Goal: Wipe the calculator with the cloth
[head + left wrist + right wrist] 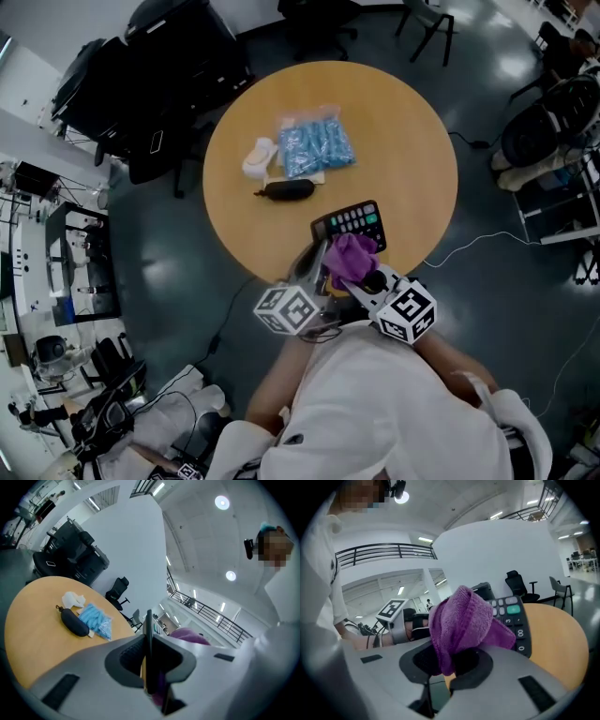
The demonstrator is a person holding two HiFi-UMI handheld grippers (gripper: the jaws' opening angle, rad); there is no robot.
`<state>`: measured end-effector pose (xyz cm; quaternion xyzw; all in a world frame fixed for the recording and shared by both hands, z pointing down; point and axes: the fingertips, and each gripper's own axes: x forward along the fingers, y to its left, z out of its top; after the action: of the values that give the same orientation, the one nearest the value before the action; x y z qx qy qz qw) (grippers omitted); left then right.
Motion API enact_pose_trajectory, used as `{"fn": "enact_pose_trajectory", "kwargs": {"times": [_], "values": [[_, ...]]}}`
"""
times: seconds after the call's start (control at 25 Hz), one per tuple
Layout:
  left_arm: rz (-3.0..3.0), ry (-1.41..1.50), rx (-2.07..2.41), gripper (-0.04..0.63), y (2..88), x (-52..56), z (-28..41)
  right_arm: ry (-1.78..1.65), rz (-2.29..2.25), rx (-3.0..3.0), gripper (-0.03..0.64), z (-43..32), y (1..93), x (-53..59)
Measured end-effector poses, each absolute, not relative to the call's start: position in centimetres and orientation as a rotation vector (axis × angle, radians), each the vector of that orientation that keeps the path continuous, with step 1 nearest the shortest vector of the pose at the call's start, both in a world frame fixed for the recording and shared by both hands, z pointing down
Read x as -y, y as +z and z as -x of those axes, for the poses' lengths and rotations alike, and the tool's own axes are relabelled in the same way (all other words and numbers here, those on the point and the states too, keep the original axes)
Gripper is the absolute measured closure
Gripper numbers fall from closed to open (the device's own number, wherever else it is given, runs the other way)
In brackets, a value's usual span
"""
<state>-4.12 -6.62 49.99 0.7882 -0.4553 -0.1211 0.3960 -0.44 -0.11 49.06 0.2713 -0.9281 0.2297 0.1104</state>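
Near edge of table (403,122): calculator (352,223), its edge clamped in left gripper (149,653). Right gripper (452,660) clenched on purple cloth (461,618), bunched over the keys. Risk: a hard wipe may lever the calculator out of that thin edge grip, or the cloth may slip free.

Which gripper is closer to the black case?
Left. The left gripper, gripping the calculator, sits on the person's side of the case; the right gripper, holding the cloth, is farther right.

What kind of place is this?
Most likely an office or lab workroom: a round table on a dark polished floor, a black office chair, and racks of equipment along one side.
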Motion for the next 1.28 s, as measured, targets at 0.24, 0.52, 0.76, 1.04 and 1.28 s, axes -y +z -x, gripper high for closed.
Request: {"fn": "enact_pose_trajectory", "kwargs": {"times": [0.24,0.52,0.76,1.04,1.28], "values": [[-1.997,-0.314,1.125,0.545,49.8,5.9,4.0,0.89,-0.922,2.683,0.554,-1.8,50.5,1.7],[-2.026,-0.259,1.157,0.546,50.5,5.1,5.4,1.013,-1.127,2.601,0.554,-6.3,52.2,2.8],[-2.223,0.022,1.24,0.546,51.5,4.8,6.3,0.864,-1.219,2.525,0.554,-10.7,52.1,4.2],[-2.76,0.713,1.167,0.546,52.4,4.2,3.8,0.607,-0.515,2.688,0.554,-0.8,46.6,-1.0],[-2.865,0.789,1.123,0.546,52.3,2.7,2.7,0.579,-0.346,2.645,0.554,3.9,47.7,-2.7]]}}
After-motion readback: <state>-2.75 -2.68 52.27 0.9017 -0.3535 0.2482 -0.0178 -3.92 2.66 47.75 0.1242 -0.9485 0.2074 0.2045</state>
